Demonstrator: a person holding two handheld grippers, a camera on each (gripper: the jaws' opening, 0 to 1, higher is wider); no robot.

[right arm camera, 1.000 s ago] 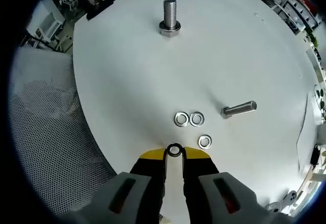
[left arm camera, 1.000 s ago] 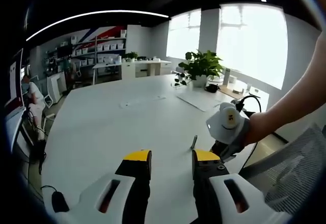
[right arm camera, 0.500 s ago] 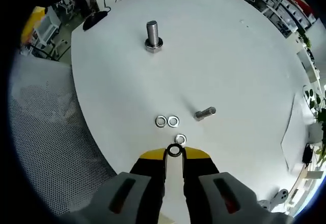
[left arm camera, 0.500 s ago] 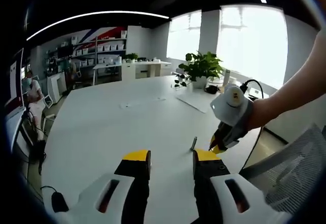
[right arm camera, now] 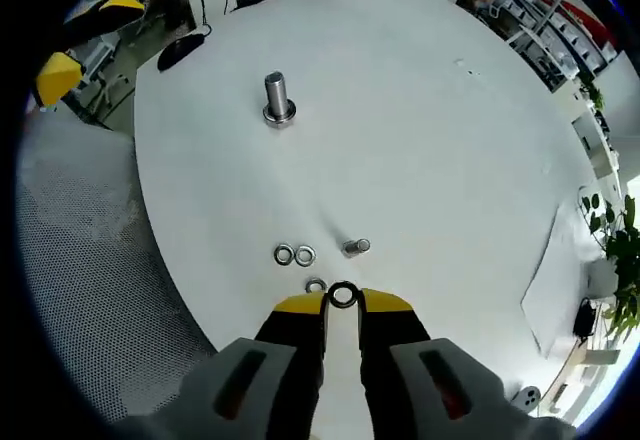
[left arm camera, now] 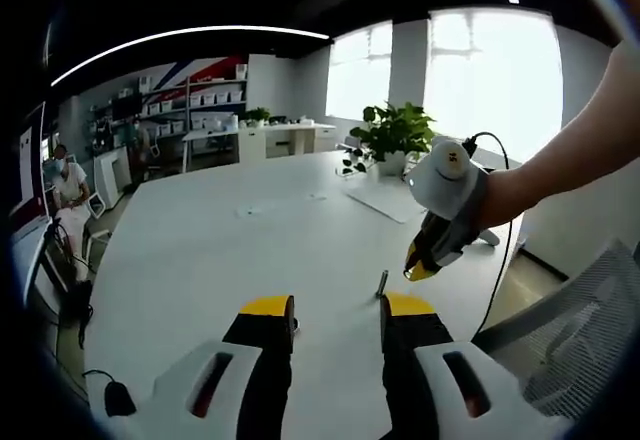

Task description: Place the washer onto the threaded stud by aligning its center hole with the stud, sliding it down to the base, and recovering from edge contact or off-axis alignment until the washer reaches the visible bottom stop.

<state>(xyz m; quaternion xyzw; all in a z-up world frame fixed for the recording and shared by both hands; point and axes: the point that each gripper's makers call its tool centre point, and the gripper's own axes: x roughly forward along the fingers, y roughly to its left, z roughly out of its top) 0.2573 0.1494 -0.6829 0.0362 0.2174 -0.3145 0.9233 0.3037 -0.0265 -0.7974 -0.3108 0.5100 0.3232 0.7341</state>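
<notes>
The fingers (right arm camera: 300, 310) of the right gripper (right arm camera: 342, 302) pinch the washer (right arm camera: 342, 295) by its rim, raised above the worktop's (right arm camera: 440, 160) near edge. The upright threaded stud (right arm camera: 277, 97) stands well apart, toward the far-left edge. Carry the washer level over the stud's tip, centre the hole, then lower; if the rim catches, lift and re-centre. The left gripper (left arm camera: 338, 310) hangs parted, grasping nothing. Three spare washers (right arm camera: 294, 255) and a lying bolt (right arm camera: 355, 248) sit near. It is an office with shelves and a potted plant (left arm camera: 395, 132).
</notes>
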